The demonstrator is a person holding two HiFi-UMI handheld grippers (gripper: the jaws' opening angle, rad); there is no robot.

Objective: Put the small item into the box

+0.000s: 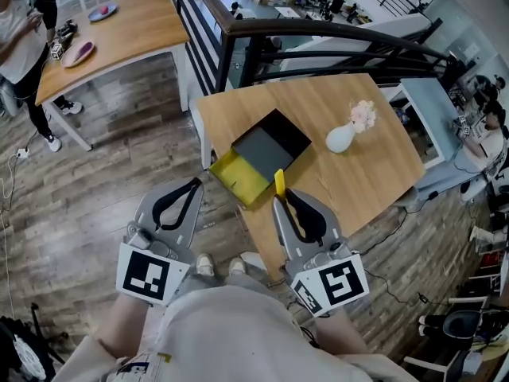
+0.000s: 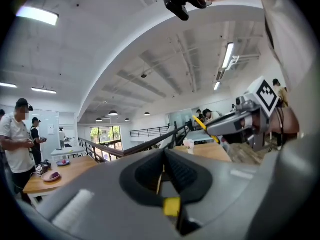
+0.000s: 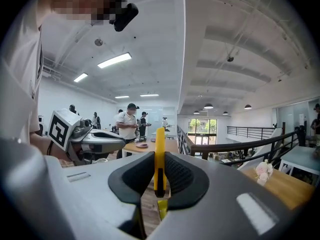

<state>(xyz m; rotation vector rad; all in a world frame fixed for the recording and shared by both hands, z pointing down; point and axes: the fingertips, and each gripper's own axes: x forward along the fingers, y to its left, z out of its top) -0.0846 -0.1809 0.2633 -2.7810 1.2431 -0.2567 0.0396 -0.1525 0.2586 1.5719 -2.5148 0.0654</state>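
Nearest the person, the left gripper (image 1: 193,185) is held at 7 o'clock in the head view, off the table's edge. Its jaws are pressed together with nothing between them, so it appears to be idle, kept clear of the working side. The right gripper (image 1: 281,200), at 5 o'clock, is clenched on the small item, a thin yellow strip (image 3: 159,160). The strip stands upright between the pads and projects past the tips, a hold that probably lets its free end lead into the opening. The strip is not yet in the box. Just beyond the tips, toward 11 o'clock, the box (image 1: 231,175) lies on the wooden table (image 1: 362,177). Its yellow tray faces the person and its dark lid is thrown back, which leaves the tray open to the approach. At 2 o'clock from the box, well apart, stands a white vase (image 1: 340,139) of pale flowers, outside the likely path. Beyond the table runs a dark railing (image 1: 318,32).
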